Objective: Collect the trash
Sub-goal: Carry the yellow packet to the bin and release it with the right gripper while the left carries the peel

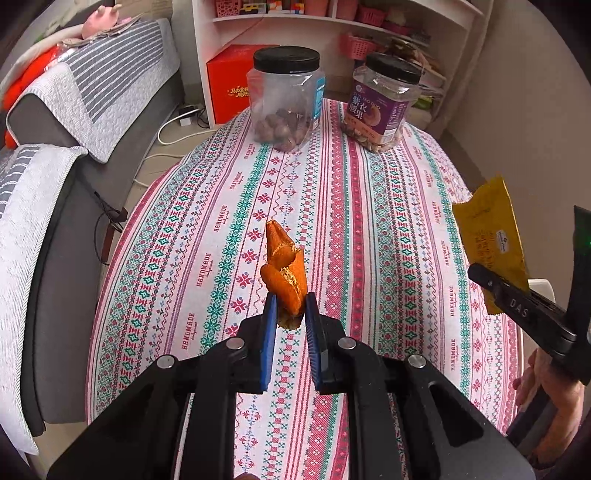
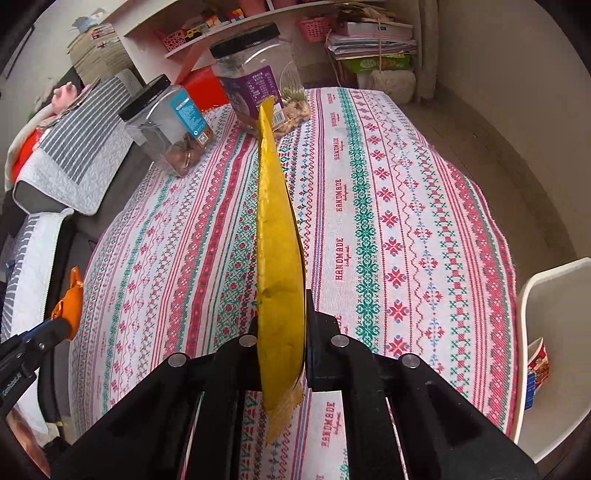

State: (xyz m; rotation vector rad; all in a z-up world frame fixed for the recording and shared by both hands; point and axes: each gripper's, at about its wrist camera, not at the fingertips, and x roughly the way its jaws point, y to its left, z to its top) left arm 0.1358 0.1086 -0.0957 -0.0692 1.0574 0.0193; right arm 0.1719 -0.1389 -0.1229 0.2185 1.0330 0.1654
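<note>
A patterned tablecloth [image 1: 332, 192] covered the table. Two clear jars with black lids stood at its far end: a nut jar [image 1: 286, 98] with a blue label and, near it, a purple-labelled jar [image 1: 382, 101]. Behind them stood a white shelf unit [image 1: 343, 22] with pink baskets and a red box [image 1: 229, 81]. A grey sofa [image 1: 74, 155] with striped covers lay beside the table.

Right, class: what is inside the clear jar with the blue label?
The clear jar holds brown nuts heaped at its bottom; above them it looks empty. Its blue label hides a strip, and the black lid covers the top.
</note>
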